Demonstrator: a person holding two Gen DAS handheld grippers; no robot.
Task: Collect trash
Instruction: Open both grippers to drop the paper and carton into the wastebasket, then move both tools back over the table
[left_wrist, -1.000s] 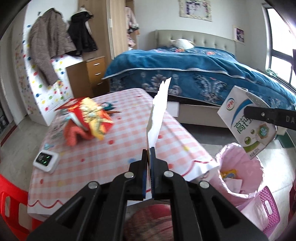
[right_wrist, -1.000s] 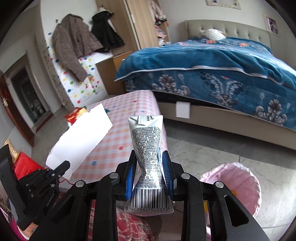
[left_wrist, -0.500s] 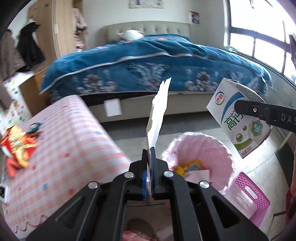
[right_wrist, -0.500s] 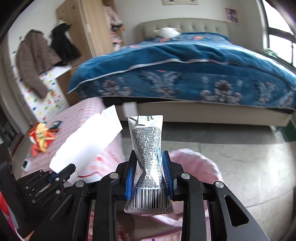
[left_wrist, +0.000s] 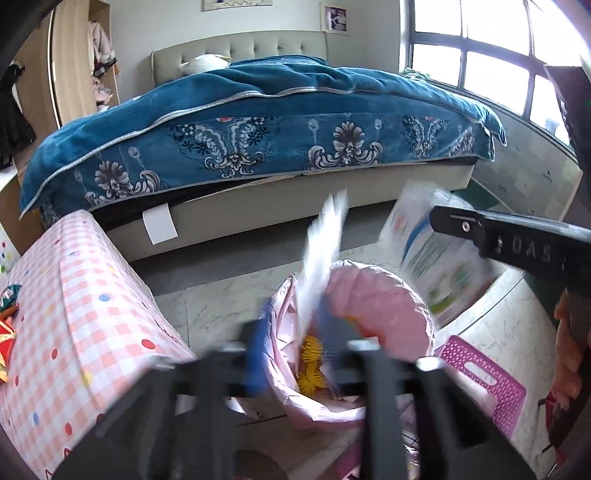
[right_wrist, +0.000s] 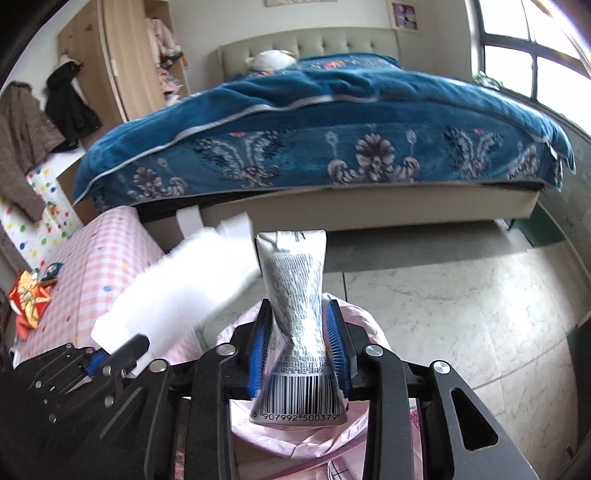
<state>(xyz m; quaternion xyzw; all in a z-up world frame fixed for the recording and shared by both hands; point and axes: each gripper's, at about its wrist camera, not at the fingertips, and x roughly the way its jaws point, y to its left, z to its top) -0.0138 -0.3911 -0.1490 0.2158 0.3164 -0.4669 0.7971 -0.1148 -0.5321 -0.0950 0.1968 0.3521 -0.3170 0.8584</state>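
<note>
Over the pink-lined bin, my left claw has just been opening, its white paper scrap slipping free, while my right claw, also just widening, barely brackets the milk carton, which should drop next.

Two grippers, left gripper and right gripper, one milk carton, one white paper, one pink-lined bin, one bed, one checked table, one pink stool

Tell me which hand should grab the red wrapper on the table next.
Likely left: its fingers have just been opening, paper falling into the bin, and the wrapper lies on its side.
</note>
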